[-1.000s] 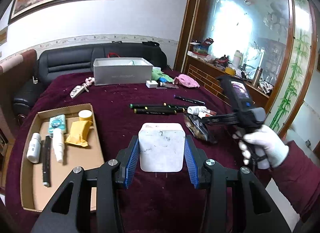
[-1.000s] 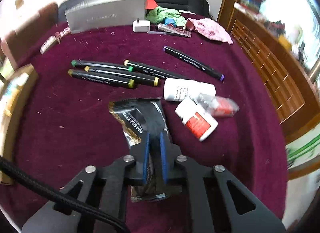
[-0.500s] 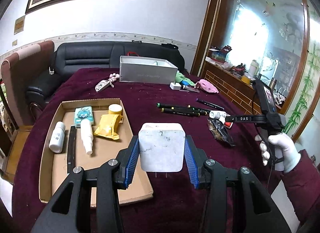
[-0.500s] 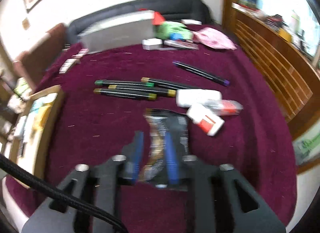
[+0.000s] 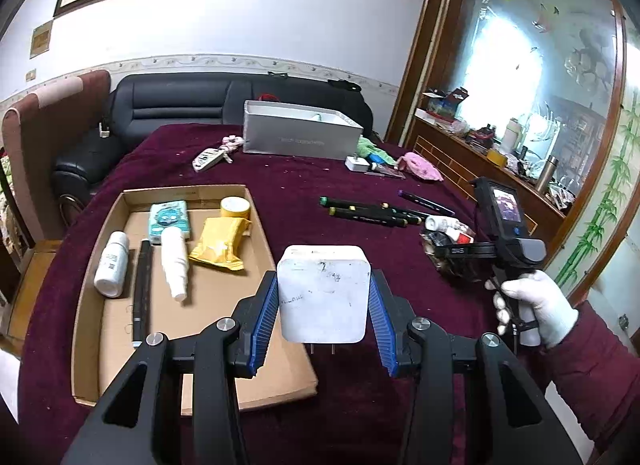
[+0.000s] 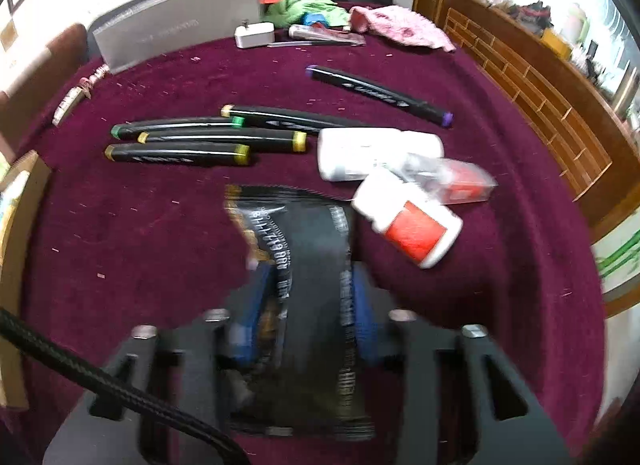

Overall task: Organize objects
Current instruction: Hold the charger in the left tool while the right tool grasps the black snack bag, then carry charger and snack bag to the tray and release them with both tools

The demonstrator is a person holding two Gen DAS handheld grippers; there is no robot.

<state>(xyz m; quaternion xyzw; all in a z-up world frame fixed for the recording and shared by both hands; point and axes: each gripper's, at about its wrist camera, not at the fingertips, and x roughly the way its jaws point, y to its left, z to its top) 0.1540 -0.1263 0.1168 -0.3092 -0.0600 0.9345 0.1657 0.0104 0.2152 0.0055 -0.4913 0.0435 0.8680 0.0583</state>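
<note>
My left gripper is shut on a white square charger, held above the right edge of the cardboard tray. In the right wrist view my right gripper points steeply down at a black snack packet on the maroon cloth. Its jaws are closing, and the blue pads pinch the packet, which bunches between them. The left wrist view shows that gripper at the right, held by a white-gloved hand.
The tray holds a white bottle, a black marker, a spray bottle, a yellow packet and more. Several markers and white bottles lie beyond the packet. A grey box stands at the back.
My left gripper carried the charger left, so the tray now sits under it. My right gripper went from shut to open, sank onto the packet and is closing around it.
</note>
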